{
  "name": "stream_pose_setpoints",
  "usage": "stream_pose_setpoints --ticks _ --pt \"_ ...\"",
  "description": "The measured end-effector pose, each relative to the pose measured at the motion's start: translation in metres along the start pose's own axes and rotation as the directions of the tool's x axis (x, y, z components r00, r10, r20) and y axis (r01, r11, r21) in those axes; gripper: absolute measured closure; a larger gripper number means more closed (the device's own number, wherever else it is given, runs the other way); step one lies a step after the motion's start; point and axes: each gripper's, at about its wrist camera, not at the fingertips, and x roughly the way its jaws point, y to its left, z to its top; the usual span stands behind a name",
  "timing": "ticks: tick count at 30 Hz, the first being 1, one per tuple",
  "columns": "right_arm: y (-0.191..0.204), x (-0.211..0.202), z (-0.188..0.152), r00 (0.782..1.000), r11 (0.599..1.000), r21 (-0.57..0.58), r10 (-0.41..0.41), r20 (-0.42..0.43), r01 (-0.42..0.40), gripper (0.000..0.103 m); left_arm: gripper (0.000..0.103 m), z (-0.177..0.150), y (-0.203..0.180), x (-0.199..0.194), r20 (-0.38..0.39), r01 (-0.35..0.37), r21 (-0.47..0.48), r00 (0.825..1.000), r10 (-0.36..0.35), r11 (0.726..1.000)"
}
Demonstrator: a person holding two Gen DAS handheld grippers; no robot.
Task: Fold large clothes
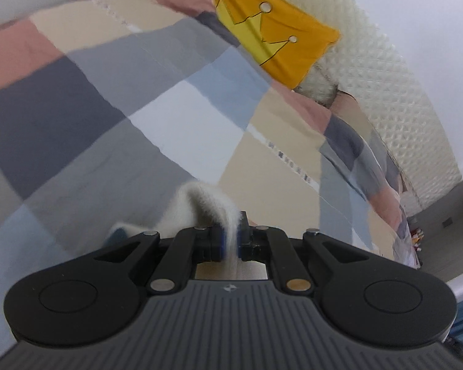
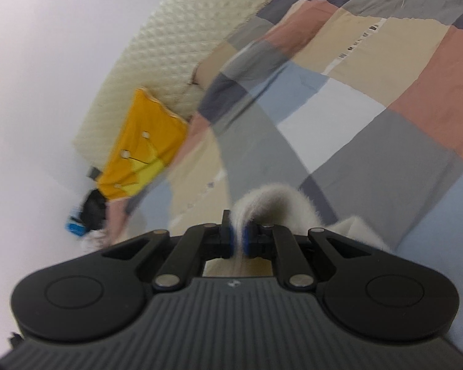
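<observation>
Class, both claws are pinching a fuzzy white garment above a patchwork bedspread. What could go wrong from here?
1. The left claw and right claw each pinch only a thin edge of the white garment; it may slip free.
2. Slack fabric bunches beside each claw, so the fold could crease on the patchwork bedspread.

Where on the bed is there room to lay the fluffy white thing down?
The patchwork quilt is bare ahead of both grippers, from the fluffy white garment up toward the yellow crown pillow. It gets crowded by that pillow and the cream headboard.
</observation>
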Motion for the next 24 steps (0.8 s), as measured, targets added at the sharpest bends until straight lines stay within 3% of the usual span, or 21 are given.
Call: stream_pose_setpoints --ticks 2,5,14,18,24 --pt "-0.010 0.021 -0.003 1.000 1.000 0.019 -0.012 -0.017 0.013 0.094 0.095 0.004 0.011 0.023 -0.028 -0.005 -0.018 1.000 0.005 1.000" --pt "-0.019 0.045 -0.006 0.998 0.999 0.004 -0.051 -0.038 0.051 0.094 0.095 0.005 0.016 0.051 -0.035 -0.039 0.046 0.999 0.040 0.998" --pt "-0.026 0.093 -0.015 0.989 0.987 -0.086 -0.138 -0.052 0.133 0.094 0.095 0.013 0.008 0.098 0.014 -0.064 0.118 0.998 0.063 0.991" --pt "-0.041 0.097 -0.014 0.990 0.992 -0.025 -0.123 -0.073 0.121 0.094 0.095 0.002 0.008 0.115 0.003 -0.101 0.159 0.995 0.102 0.982" --pt "-0.047 0.091 -0.014 0.993 0.996 0.020 -0.086 -0.078 0.088 0.094 0.093 0.004 0.006 0.104 -0.014 -0.071 0.159 0.997 0.074 0.985"
